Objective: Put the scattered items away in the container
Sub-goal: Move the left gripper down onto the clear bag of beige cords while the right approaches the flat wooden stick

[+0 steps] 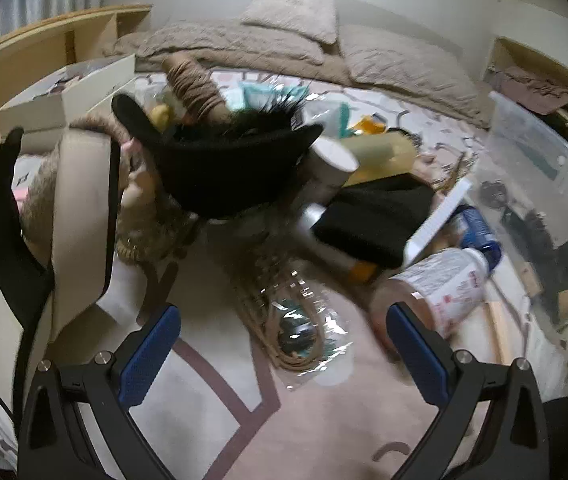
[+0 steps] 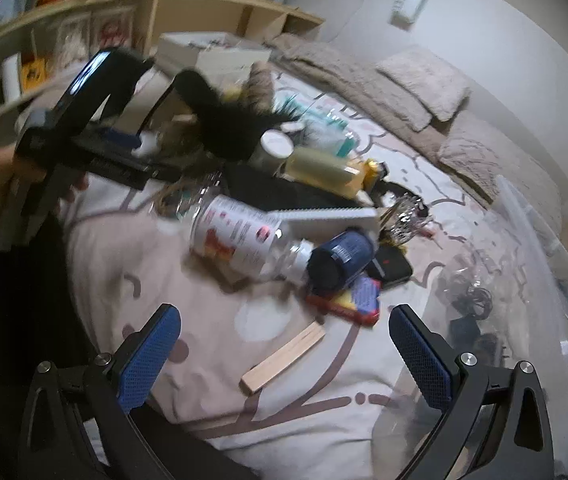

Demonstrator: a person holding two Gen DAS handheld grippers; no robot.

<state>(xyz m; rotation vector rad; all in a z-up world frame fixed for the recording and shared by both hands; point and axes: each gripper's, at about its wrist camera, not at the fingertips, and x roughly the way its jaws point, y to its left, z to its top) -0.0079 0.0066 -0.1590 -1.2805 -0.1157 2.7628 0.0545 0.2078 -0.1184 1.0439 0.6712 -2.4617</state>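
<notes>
Both grippers hang wide apart and empty over the patterned bed cover: the left gripper [image 1: 284, 344] above a cellophane-wrapped coil of rope [image 1: 295, 320], the right gripper [image 2: 285, 344] above a pale wooden stick [image 2: 284, 356]. The scattered pile lies just beyond them, with a clear labelled jar [image 2: 240, 240] on its side touching a blue-capped bottle [image 2: 339, 260], and black cloth [image 1: 371, 216] behind. The clear plastic container [image 2: 531, 280] sits at the right edge, holding dark cables.
</notes>
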